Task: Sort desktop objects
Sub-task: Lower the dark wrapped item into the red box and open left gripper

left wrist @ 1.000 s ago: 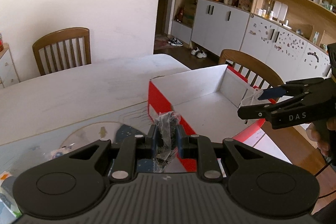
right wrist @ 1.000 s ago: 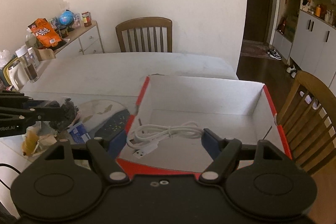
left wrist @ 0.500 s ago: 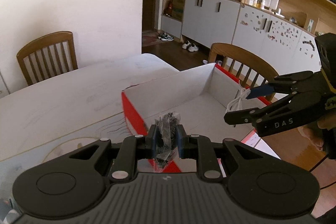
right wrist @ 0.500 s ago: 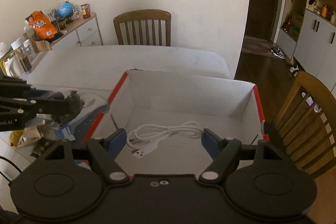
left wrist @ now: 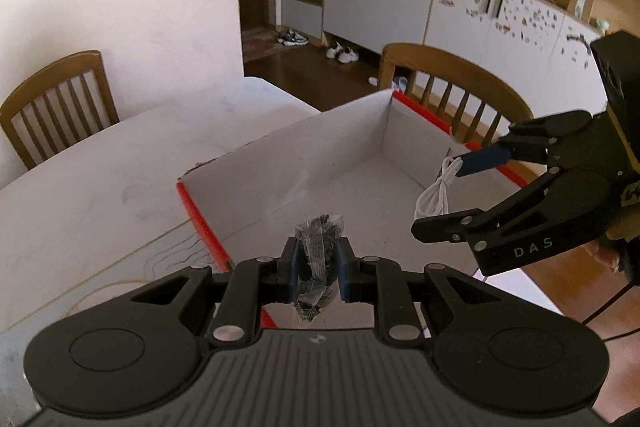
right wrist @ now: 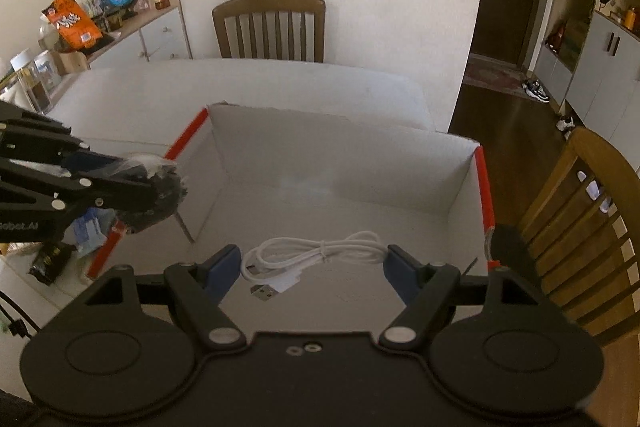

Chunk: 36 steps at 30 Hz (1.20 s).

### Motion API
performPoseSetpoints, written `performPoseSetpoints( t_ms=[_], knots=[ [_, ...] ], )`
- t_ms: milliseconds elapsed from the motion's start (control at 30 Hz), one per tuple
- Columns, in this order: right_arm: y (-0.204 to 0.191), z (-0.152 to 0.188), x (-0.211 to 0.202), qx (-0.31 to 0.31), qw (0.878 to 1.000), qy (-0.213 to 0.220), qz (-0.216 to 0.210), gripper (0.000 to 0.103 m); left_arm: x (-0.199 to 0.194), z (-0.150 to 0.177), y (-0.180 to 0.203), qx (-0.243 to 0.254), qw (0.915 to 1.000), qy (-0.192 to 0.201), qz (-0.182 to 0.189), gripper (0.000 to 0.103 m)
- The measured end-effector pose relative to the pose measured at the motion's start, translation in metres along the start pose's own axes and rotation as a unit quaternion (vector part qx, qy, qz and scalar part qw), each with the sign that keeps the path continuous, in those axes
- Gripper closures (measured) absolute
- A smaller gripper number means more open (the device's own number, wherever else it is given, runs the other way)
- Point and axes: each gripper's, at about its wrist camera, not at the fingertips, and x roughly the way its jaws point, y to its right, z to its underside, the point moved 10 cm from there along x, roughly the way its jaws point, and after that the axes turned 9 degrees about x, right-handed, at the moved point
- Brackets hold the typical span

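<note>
A white cardboard box with red edges [left wrist: 348, 131] [right wrist: 440, 155] stands open on the white table. My left gripper [left wrist: 318, 263] is shut on a clear plastic bag of small black parts [left wrist: 318, 259], held over the box's near left rim; the bag also shows in the right wrist view [right wrist: 160, 187]. My right gripper [right wrist: 312, 263] is open above the box. A coiled white USB cable [right wrist: 316, 255] hangs between its fingers, seemingly from the right one, and also shows in the left wrist view [left wrist: 436, 195].
Wooden chairs stand at the table's far side [right wrist: 270, 27] and right side [right wrist: 580, 227]. Small packets [right wrist: 72, 239] lie on the table left of the box. A sideboard with clutter [right wrist: 100, 27] is at far left.
My left gripper has carried the bag rightward, from over the table to over the box's left rim. My right gripper with the cable has moved further over the box.
</note>
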Motion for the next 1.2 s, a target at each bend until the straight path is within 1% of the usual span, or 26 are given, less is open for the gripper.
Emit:
performPoseSetpoints(
  t_ms=[267,333,533,667,967,1200],
  knots=[
    [0.007,0.004,0.021,-0.023,0.999,-0.032,0.0,0.025,0.035,-0.001,0.004,0.03,0.9986,-0.042,0.009,0.085],
    [0.009,0.007,0.027,-0.033,0.999,-0.04,0.0,0.025,0.043,-0.001,0.007,0.038,0.9977,-0.053,0.018,0.085],
    [0.016,0.016,0.045,-0.046,0.996,-0.072,0.002,0.025,0.067,0.001,0.015,0.069,0.9934,-0.086,0.03,0.085],
    [0.016,0.021,0.057,-0.051,0.994,-0.095,-0.002,0.025,0.082,0.009,0.018,0.087,0.9892,-0.112,0.037,0.085],
    [0.021,0.027,0.067,-0.052,0.991,-0.12,0.003,0.025,0.098,0.025,0.027,0.108,0.981,-0.153,0.052,0.085],
    [0.019,0.028,0.072,-0.061,0.989,-0.138,0.002,0.025,0.1,0.036,0.025,0.114,0.9757,-0.177,0.06,0.085]
  ],
)
